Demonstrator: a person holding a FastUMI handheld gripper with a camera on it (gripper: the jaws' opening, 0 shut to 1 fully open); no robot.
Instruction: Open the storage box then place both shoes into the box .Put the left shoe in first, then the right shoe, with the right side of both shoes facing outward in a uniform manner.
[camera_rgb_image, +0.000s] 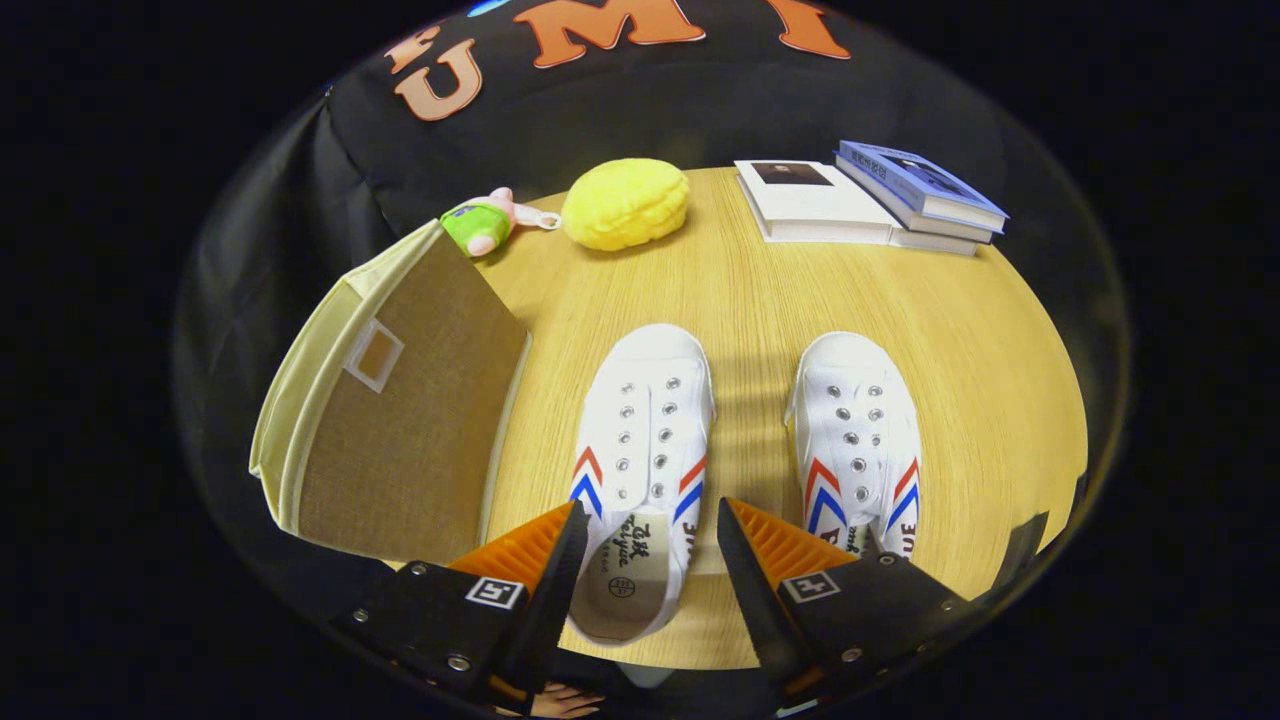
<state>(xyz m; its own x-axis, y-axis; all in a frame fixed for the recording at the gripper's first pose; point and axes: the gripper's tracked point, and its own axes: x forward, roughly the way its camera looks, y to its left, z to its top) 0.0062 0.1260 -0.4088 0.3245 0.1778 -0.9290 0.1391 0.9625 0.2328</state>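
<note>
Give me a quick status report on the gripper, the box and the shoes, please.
Gripper open, fingers astride heel of left shoe, not gripping. Storage box shut, beside it. Right shoe on table. Nothing in the way.

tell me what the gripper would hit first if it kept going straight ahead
Probably the heel of the white canvas shoe, which lies between the open gripper fingers; height above it is unclear.

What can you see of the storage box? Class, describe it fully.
The storage box is a fabric-looking box with a brown woven panel, pale cream edging and a small framed label window. It looks closed, untouched, on the wooden table beside the left shoe. The open claw straddles that shoe's heel.
</note>
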